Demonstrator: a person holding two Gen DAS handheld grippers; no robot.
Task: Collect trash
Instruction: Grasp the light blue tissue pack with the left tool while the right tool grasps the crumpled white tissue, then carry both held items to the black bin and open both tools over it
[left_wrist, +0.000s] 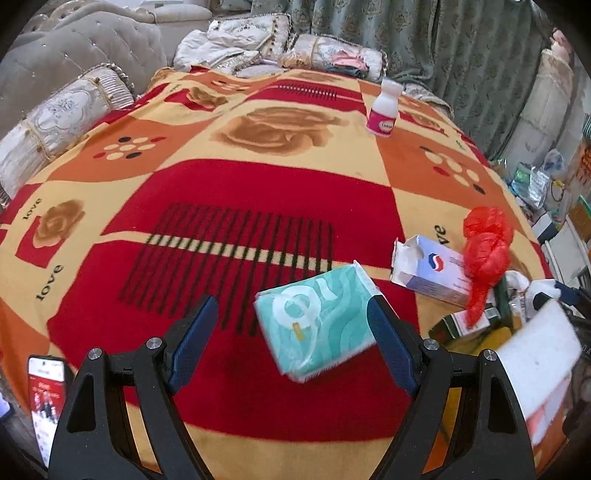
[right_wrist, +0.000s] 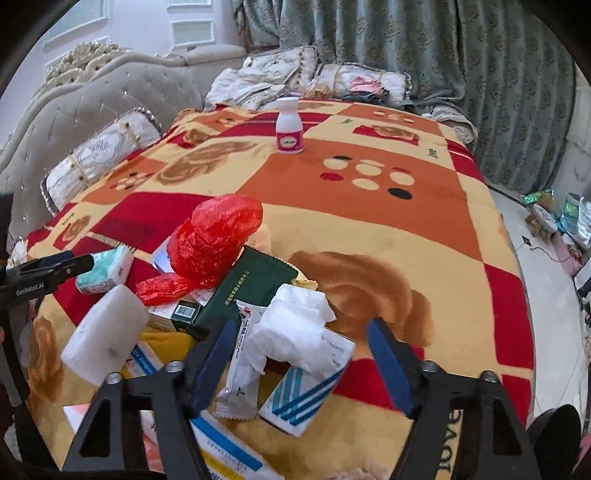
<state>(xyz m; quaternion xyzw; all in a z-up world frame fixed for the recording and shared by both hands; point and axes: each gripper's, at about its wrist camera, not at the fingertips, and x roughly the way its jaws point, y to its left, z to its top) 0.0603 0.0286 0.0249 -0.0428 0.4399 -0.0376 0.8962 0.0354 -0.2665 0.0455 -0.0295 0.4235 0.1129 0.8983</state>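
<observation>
Left claw (left_wrist: 291, 328) wide around tissue pack (left_wrist: 317, 325); right claw (right_wrist: 299, 350) half-open, crumpled tissue (right_wrist: 295, 321) perhaps untouched.

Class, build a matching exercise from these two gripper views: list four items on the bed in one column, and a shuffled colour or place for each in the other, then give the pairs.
Column one:
1 tissue pack
2 plastic bag
3 bottle
4 crumpled tissue

Column two:
A standing far up the blanket
B red
C between the left gripper's open fingers
D white, on a blue-striped box

Pairs: 1-C, 2-B, 3-A, 4-D
</observation>
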